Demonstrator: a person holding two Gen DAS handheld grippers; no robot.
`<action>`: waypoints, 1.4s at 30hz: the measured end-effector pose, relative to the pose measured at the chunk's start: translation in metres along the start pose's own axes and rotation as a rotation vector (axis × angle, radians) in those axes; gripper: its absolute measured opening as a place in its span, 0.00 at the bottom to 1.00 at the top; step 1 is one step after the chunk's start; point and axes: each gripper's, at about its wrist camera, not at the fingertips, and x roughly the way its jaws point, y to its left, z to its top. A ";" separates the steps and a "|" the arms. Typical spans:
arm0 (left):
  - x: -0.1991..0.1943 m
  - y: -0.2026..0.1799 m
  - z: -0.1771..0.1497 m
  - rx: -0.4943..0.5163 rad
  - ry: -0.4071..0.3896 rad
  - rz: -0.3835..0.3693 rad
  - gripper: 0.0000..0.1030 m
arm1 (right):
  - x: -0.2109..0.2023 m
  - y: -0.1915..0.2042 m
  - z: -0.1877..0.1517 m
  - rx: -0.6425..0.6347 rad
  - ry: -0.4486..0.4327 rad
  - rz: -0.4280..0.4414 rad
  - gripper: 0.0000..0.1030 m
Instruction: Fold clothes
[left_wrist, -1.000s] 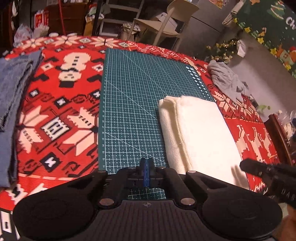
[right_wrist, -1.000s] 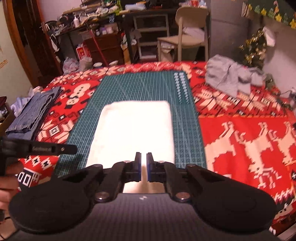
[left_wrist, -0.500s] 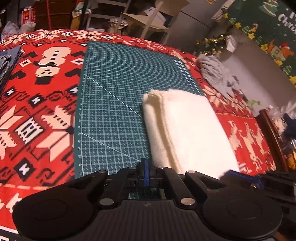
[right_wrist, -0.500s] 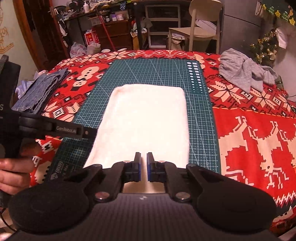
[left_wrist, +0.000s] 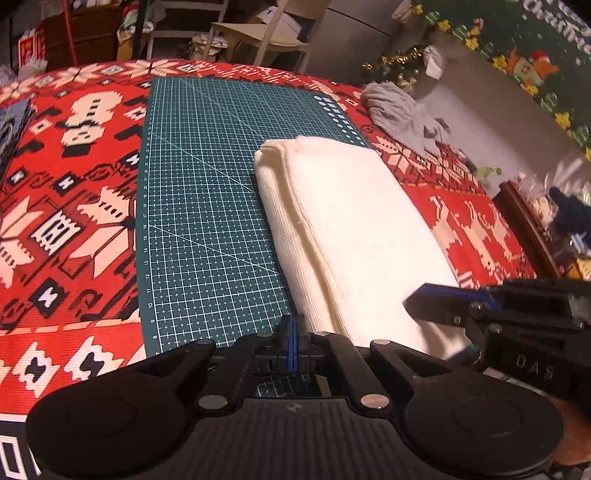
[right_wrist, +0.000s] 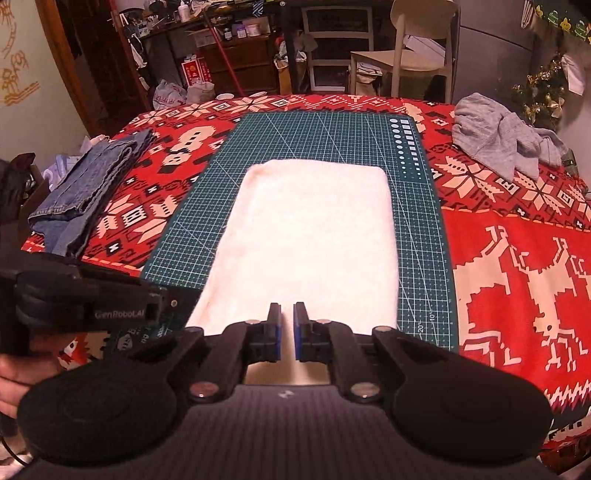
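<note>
cream folded cloth (right_wrist: 306, 236) lies flat on the green cutting mat (right_wrist: 332, 136), which sits on the red patterned worktop (right_wrist: 517, 258); its near end is hidden behind the right gripper (right_wrist: 287, 330), whose jaws stand slightly apart with nothing gripped. the left gripper (left_wrist: 292, 341) hovers over the mat just left of the cloth, jaws closed and empty. folded jeans (right_wrist: 81, 188) lie at the worktop's left edge, partly cut off; a crumpled grey garment (right_wrist: 495, 140) lies far right. "genrobot.ai" shows on the left gripper's side, "das" on the right's; mat numerals are mostly too small to read.
</note>
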 end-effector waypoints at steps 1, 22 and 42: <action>-0.001 0.001 0.000 -0.005 -0.006 -0.002 0.00 | -0.001 0.001 0.000 -0.001 -0.001 0.004 0.07; -0.009 -0.019 -0.008 0.215 -0.011 -0.013 0.00 | -0.016 0.010 -0.007 -0.019 -0.012 0.047 0.07; -0.017 -0.033 -0.035 0.304 0.042 -0.059 0.00 | -0.027 0.008 -0.011 -0.001 -0.027 0.062 0.07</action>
